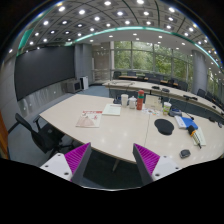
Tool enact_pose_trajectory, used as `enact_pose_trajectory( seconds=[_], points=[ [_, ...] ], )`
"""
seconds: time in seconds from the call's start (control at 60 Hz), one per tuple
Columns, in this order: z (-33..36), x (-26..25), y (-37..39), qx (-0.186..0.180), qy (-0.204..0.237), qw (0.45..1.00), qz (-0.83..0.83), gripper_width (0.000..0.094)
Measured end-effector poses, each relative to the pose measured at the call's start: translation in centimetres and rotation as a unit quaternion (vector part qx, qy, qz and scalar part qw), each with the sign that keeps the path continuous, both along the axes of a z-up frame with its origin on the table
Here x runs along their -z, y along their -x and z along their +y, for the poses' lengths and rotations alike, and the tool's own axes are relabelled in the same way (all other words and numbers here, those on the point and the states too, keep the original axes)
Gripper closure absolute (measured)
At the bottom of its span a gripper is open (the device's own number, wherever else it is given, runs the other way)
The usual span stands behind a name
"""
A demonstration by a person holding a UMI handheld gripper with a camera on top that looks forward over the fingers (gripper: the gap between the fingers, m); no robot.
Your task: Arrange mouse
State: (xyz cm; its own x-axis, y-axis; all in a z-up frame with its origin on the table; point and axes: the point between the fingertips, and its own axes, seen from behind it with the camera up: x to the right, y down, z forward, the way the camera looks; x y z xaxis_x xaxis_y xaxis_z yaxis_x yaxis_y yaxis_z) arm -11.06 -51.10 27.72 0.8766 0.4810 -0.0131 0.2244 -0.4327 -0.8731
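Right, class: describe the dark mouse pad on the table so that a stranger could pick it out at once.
Start at the big pale conference table. Look beyond the right finger of the open hand-held gripper, towards the table's right side. There lies the mouse pad: a flat, dark, rounded patch, unlike the pale papers further left.

No text, label or number can be read on anything beyond the fingers [110,160].
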Motion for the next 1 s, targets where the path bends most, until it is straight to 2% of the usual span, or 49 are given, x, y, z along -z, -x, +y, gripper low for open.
enact_pose_trajectory(
  seconds=[0.117, 0.283, 0.55, 0.7, 0.933, 1.0],
  points=[
    [0.1, 1.1, -1.7, 0.021, 0.005, 1.000, -0.008, 0.0080],
    [1.8, 5.3, -7.3, 0.067, 0.026, 0.997, -0.013, 0.0081],
    [4.2, 14.7, -22.3, 0.183, 0.066, 0.980, -0.047, 0.0082],
    [8.2, 19.0, -30.5, 0.233, 0.063, 0.968, -0.061, 0.0079],
    [17.4, 23.0, -37.7, 0.273, 0.053, 0.959, -0.055, 0.0085],
    [20.1, 24.2, -39.0, 0.272, 0.056, 0.960, -0.044, 0.0085]
  ],
)
